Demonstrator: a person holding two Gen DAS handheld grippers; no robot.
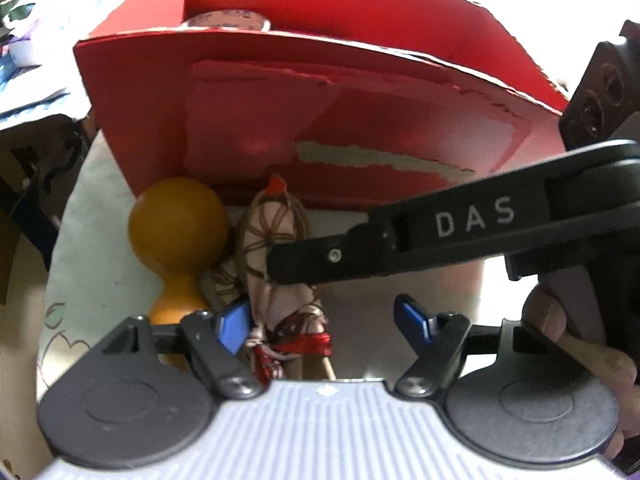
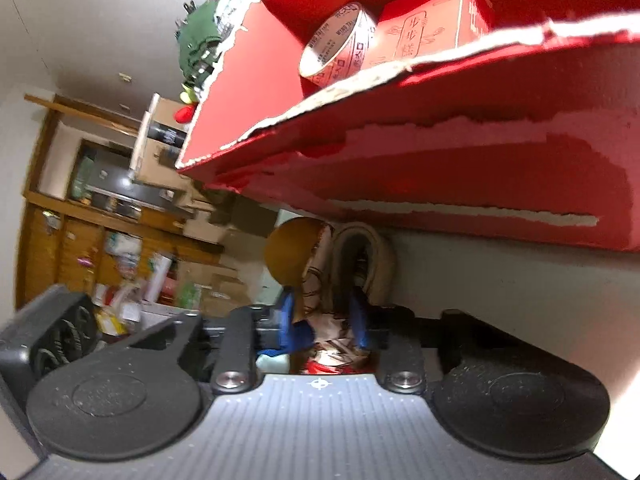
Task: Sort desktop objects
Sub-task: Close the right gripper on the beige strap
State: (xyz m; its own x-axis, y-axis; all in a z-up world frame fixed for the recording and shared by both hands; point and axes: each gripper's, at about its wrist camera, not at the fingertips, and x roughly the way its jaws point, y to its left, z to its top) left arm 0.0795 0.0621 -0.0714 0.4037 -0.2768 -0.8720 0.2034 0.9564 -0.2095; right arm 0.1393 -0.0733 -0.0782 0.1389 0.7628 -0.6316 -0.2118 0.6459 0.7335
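Red box (image 1: 256, 120) stands beside my doll (image 1: 280, 264); right gripper (image 2: 324, 320) pinches the doll, left gripper (image 1: 320, 320) spread, gripping nothing.

Blown-out glare, fisheye-warped, blurry edges

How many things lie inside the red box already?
2 visible. A roll of tape leans by the front wall of the red box, and a small red carton sits right beside the roll. The wall may hide more.
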